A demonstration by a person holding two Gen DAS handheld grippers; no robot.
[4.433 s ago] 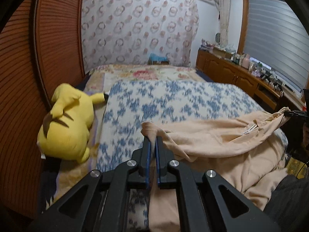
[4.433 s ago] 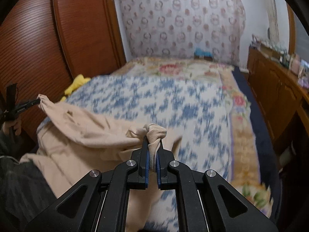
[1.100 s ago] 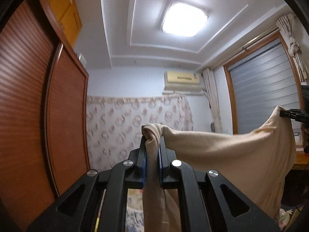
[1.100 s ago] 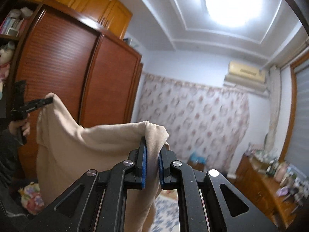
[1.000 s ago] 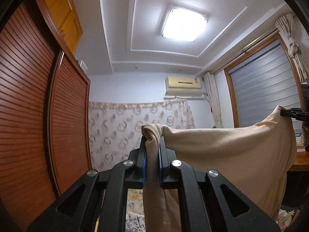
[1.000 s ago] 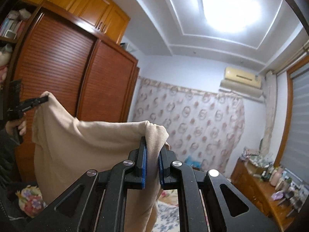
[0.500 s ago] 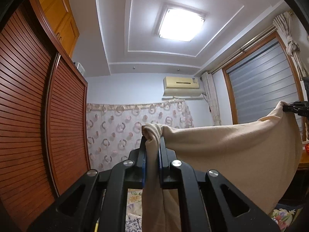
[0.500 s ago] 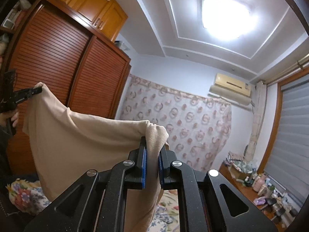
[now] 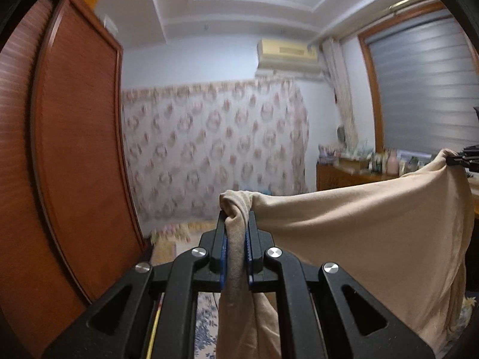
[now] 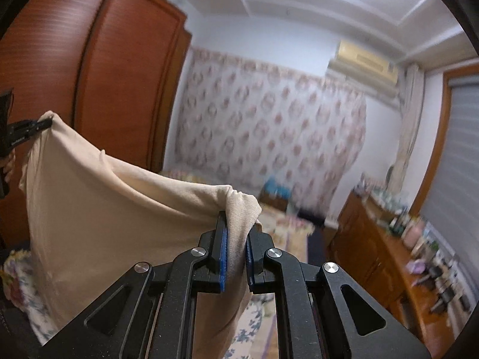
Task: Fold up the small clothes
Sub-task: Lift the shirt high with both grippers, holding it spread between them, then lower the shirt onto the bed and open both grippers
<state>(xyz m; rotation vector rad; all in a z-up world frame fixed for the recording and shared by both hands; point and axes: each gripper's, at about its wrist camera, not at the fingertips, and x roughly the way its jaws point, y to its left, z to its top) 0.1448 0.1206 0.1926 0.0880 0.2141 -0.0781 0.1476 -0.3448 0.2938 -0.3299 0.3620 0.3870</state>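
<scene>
left hand-held gripper [image 9: 236, 224] clamped on cloth, right hand-held gripper [image 10: 236, 224] likewise, both raised

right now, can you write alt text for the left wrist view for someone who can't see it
The left gripper is shut on a bunched corner of a beige cloth, which stretches across to the right gripper pinching its far corner at the frame edge. Behind are a wooden wardrobe, a patterned curtain, and a wall air conditioner.
</scene>
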